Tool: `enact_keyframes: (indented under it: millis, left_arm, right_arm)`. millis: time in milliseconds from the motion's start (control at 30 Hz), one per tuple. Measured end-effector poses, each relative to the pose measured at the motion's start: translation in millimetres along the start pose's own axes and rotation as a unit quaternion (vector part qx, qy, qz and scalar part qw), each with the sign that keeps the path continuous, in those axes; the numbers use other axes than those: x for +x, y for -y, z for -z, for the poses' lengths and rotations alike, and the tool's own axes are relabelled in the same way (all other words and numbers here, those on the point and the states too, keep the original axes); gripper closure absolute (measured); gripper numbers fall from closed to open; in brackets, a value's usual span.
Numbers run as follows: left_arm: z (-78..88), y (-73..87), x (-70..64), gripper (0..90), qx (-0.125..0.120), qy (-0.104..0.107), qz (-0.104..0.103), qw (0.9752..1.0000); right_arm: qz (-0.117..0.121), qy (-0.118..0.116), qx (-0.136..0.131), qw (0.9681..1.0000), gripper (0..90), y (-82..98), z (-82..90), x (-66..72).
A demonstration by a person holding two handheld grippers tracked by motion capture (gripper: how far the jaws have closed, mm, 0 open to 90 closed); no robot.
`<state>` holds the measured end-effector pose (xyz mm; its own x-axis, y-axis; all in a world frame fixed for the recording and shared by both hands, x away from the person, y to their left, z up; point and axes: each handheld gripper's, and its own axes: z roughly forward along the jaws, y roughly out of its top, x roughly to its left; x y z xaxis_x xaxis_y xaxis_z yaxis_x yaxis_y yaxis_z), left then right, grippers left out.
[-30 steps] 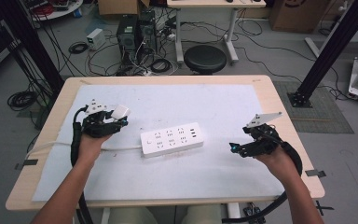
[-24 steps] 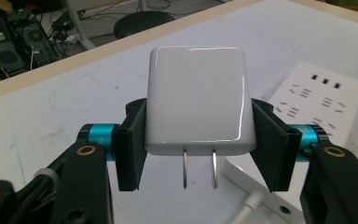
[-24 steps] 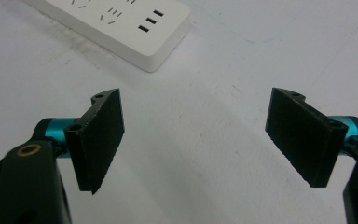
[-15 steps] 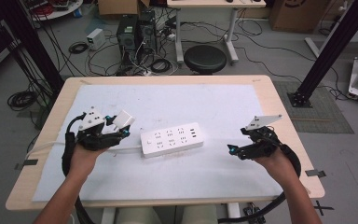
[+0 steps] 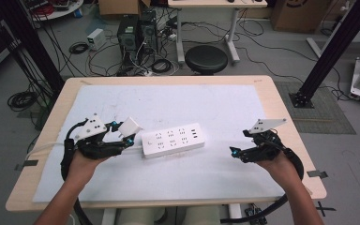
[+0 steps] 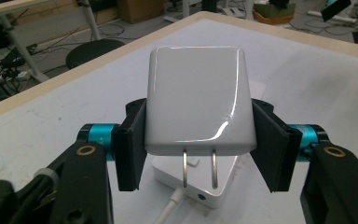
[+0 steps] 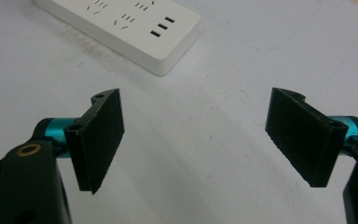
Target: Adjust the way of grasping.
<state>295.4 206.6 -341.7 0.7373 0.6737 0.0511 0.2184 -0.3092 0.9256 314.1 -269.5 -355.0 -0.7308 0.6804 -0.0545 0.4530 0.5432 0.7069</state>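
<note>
While the left gripper [image 6: 198, 140] pinches a white wall charger [image 6: 198, 100] between its black pads [image 6: 131, 149], the charger hangs above the table's white mat [image 5: 206, 101] near the left edge, just beside the left end of the white power strip [image 5: 172, 139]. Its two flat metal prongs [image 6: 199, 168] point down toward the strip's cable end in the left gripper view. The pads press on the charger's two opposite side faces, low on the body, which looks like the right place to hold: the faces are flat and parallel. The glossy plastic shell seems rigid and light, but slick, so I judge it could twist or slide in the grip if pushed off-axis into a socket. The prongs are thin and should meet the slots squarely. The right gripper [image 7: 198, 140] rests near the table's right edge, well apart from the strip, its jaws spread wide with nothing between them, free to steady the strip.
</note>
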Motion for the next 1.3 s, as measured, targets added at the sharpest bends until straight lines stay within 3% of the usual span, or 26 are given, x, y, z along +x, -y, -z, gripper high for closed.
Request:
enact_keyframes:
  millis: [467, 833, 967, 1033, 1133, 1167, 1233, 1300]
  left_arm:
    - [-12.6, 0.9, -9.3, 42.6, 0.016, 0.055, -0.037, 0.9977]
    - [-18.3, 2.0, -21.7, 42.5, 0.016, 0.096, -0.077, 0.9923]
    - [-22.2, 1.6, -27.5, 42.5, 0.015, 0.108, -0.087, 0.9902]
    - [-24.5, 1.6, -30.5, 42.5, 0.015, 0.114, -0.092, 0.9891]
    - [-29.4, 0.9, -36.3, 42.5, 0.024, 0.124, -0.113, 0.9855]
    - [-29.4, 0.9, -36.3, 42.5, 0.024, 0.124, -0.113, 0.9855]
    - [-36.0, 1.3, -42.8, 42.5, 0.033, 0.131, -0.128, 0.9826]
    - [-37.1, 1.4, -43.4, 42.5, 0.037, 0.132, -0.132, 0.9817]
  right_arm:
    - [-0.003, -0.009, 0.000, 1.0000, 19.8, 0.9, -11.5, 8.3]
    - [0.007, -0.031, -0.011, 0.9994, 19.8, -12.0, -23.9, 30.0]
    - [-0.004, -0.063, -0.015, 0.9979, 19.8, -17.8, -27.0, 41.9]
    - [-0.004, -0.069, -0.015, 0.9975, 19.8, -19.1, -27.6, 45.0]
    - [-0.007, -0.086, -0.019, 0.9961, 19.8, -23.8, -28.1, 53.1]
    - [-0.007, -0.086, -0.019, 0.9961, 19.8, -23.8, -28.1, 53.1]
    - [-0.019, -0.110, -0.036, 0.9931, 19.8, -29.7, -25.6, 61.9]
    - [-0.025, -0.125, -0.047, 0.9908, 19.8, -31.9, -25.0, 66.1]
